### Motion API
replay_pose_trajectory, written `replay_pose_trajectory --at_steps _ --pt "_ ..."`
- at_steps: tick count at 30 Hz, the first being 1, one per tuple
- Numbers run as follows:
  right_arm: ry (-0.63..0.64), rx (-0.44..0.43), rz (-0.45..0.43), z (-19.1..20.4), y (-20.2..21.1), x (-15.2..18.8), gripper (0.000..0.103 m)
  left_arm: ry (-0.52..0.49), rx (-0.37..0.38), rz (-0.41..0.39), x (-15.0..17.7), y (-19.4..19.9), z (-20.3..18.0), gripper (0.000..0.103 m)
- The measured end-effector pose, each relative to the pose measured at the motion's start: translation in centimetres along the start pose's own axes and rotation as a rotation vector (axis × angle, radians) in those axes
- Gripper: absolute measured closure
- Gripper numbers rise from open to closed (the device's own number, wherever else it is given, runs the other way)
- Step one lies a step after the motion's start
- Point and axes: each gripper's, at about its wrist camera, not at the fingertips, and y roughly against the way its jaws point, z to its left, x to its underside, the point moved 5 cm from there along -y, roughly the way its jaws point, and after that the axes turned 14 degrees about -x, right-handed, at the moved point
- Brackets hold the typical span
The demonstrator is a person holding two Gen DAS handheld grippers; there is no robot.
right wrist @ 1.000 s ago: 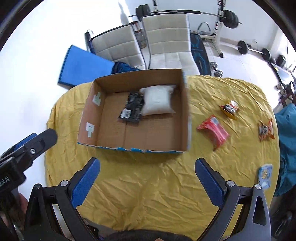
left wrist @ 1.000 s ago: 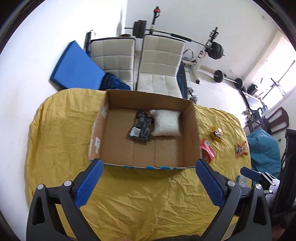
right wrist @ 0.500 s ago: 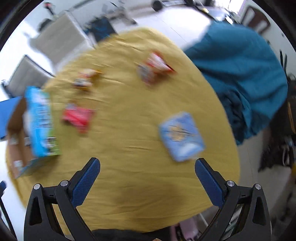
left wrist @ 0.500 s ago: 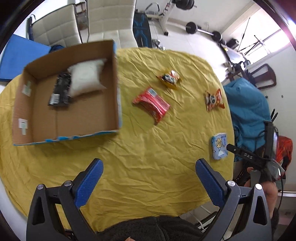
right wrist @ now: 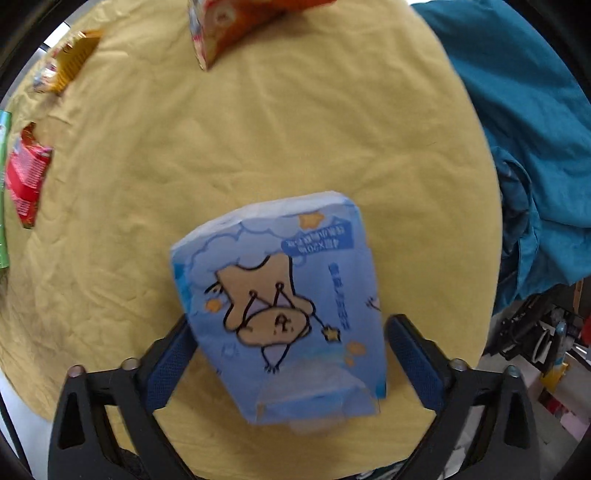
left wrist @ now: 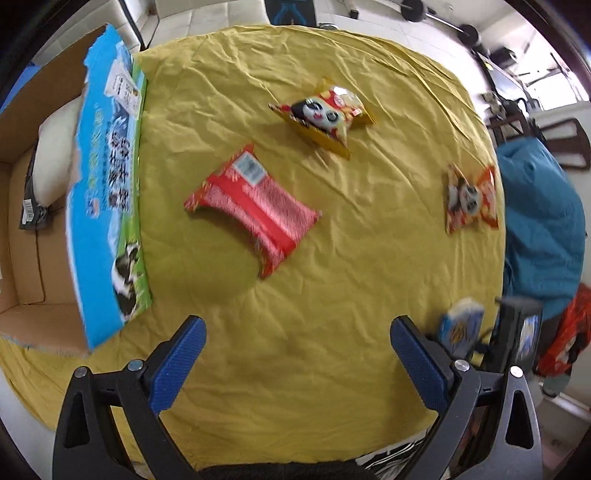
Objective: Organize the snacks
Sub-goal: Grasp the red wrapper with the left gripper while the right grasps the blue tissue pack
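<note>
A light blue cartoon-printed pack [right wrist: 280,306] lies on the yellow tablecloth [right wrist: 221,129], between the wide-apart fingers of my open right gripper [right wrist: 291,354]; the pads flank it without pressing. My left gripper [left wrist: 295,354] is open over bare cloth, short of a red snack pack [left wrist: 255,206]. Farther off lie a yellow panda pack [left wrist: 325,114] and an orange panda pack [left wrist: 469,199]. The cardboard box [left wrist: 33,229] at the left holds a white bag [left wrist: 55,147] and a dark pack [left wrist: 31,210]. The right gripper and blue pack [left wrist: 461,325] show at the table's right edge.
The box's printed blue outer wall [left wrist: 107,199] faces the snacks. A teal cloth heap [right wrist: 517,129] lies beyond the table's right edge. Weights and chairs stand on the floor behind the table [left wrist: 443,22].
My right gripper has swung from the box to the table's right edge and closed in around the blue pack. My left gripper has turned right and moved nearer the red pack.
</note>
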Motion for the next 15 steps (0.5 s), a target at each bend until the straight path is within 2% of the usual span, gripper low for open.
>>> replay_pose_trajectory --at_steps 1,4,6,9,13,15 --pt "-0.001 0.010 0.013 -0.2 -0.2 -0.1 0.030 0.001 -0.006 0.006 -0.8 -0.5 -0.2 0.001" --pt "-0.018 0.001 0.018 -0.1 0.3 -0.8 0.043 0.025 -0.042 0.017 -3.4 -2.1 -0.3 0.001" --pt "-0.026 -0.030 -0.007 0.3 1.2 -1.7 0.043 0.050 -0.056 0.033 -4.8 -3.4 0.0 0.003" --pt "-0.033 -0.092 -0.043 1.1 2.4 -3.6 0.043 0.101 -0.064 0.088 -5.7 -5.7 0.8 0.015" --pt "-0.038 -0.131 -0.065 2.0 2.8 -6.1 0.043 0.208 -0.011 0.153 -6.7 -8.4 2.1 0.018" --pt "-0.036 -0.144 -0.068 2.5 2.8 -6.9 0.043 0.233 0.012 0.169 -7.3 -9.5 2.2 0.026"
